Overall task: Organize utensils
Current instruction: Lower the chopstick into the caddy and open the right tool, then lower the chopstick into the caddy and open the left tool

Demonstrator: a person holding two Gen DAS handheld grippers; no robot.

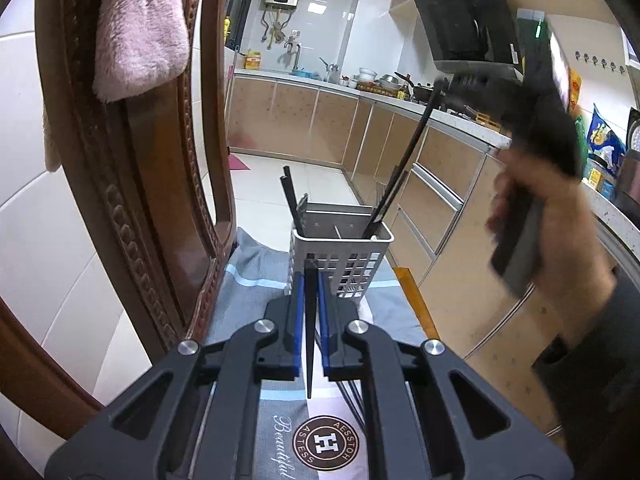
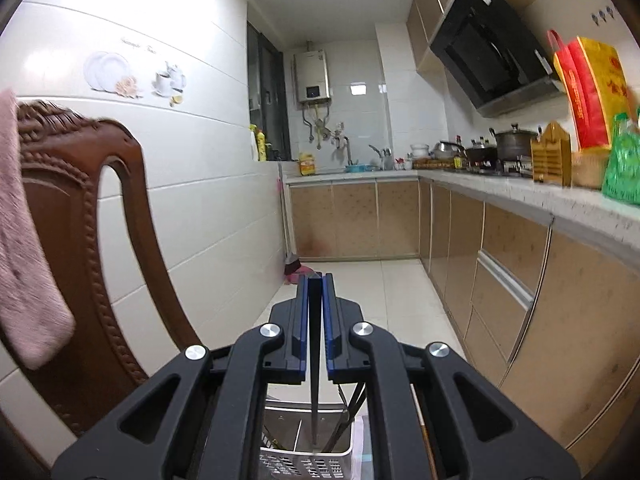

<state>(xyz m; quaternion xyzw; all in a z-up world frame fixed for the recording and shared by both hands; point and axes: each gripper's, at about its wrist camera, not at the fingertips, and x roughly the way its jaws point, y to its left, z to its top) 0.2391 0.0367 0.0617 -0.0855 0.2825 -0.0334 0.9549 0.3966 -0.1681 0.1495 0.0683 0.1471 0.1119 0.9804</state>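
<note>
A white perforated utensil holder (image 1: 344, 258) stands on a patterned cloth ahead of my left gripper (image 1: 312, 280). Two black chopsticks (image 1: 291, 200) lean in its left side. My left gripper is shut on a black chopstick (image 1: 310, 340) that points down toward the cloth. My right gripper (image 2: 316, 280) is shut on another black chopstick (image 2: 315, 360). That chopstick hangs down into the holder (image 2: 308, 456) below it. In the left wrist view the right gripper (image 1: 536, 120) is blurred, raised at the right, with its long chopstick (image 1: 404, 164) slanting into the holder.
A carved wooden chair back (image 1: 132, 168) with a pink towel (image 1: 136, 28) stands close on the left. More dark chopsticks (image 1: 352, 396) lie on the cloth (image 1: 256, 292). Kitchen cabinets (image 2: 512, 276) and a cluttered counter run along the right.
</note>
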